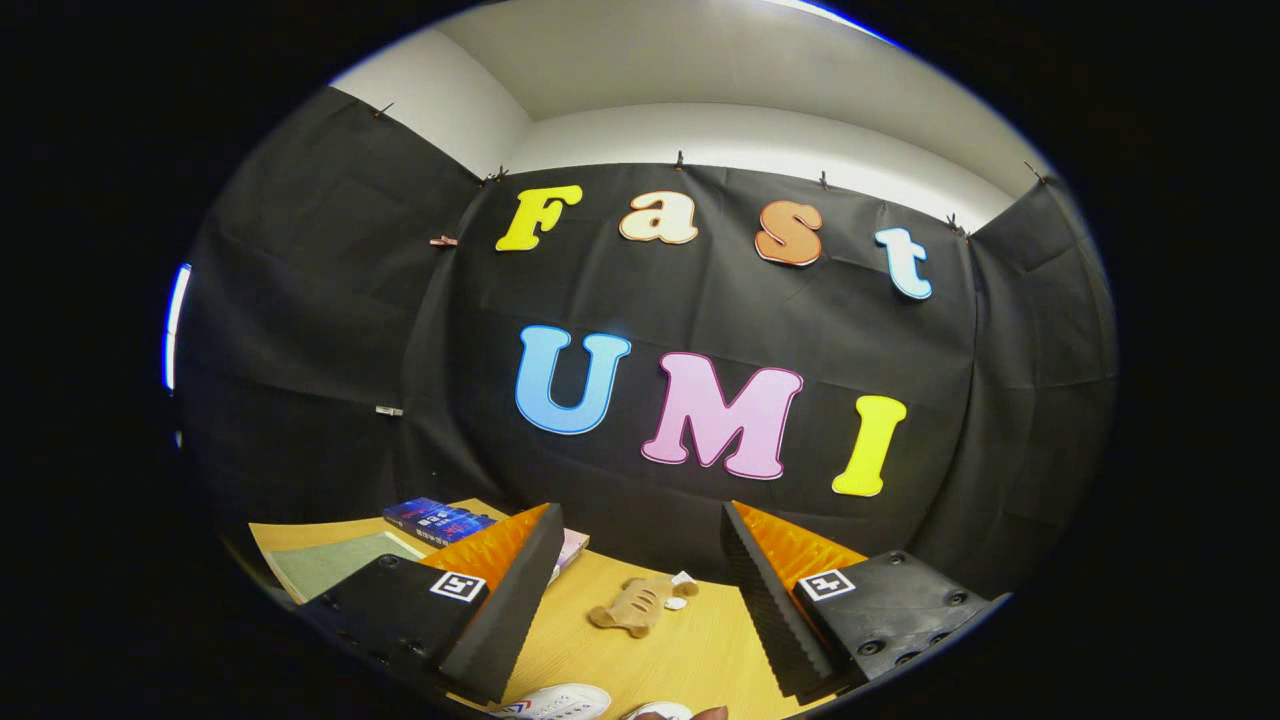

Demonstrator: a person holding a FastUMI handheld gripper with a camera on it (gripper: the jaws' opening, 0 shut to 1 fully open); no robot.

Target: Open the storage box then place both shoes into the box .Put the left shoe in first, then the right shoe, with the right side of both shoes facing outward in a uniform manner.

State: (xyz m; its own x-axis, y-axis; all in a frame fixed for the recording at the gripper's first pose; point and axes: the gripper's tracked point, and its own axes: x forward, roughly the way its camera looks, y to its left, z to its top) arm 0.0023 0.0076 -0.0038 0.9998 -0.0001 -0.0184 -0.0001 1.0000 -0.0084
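My gripper is held up above a wooden table, its two fingers wide apart with nothing between them. Between the finger bases, low down, the toe of a white shoe with red and blue marks shows, and beside it to the right the tip of a second white shoe. A fingertip of a person touches near that second shoe. The storage box is hidden from me.
A small tan flat toy-like piece lies on the table beyond the shoes, between the fingers. A blue book and a green mat lie to the left, with a pinkish item behind the left finger. Black cloth walls surround the table.
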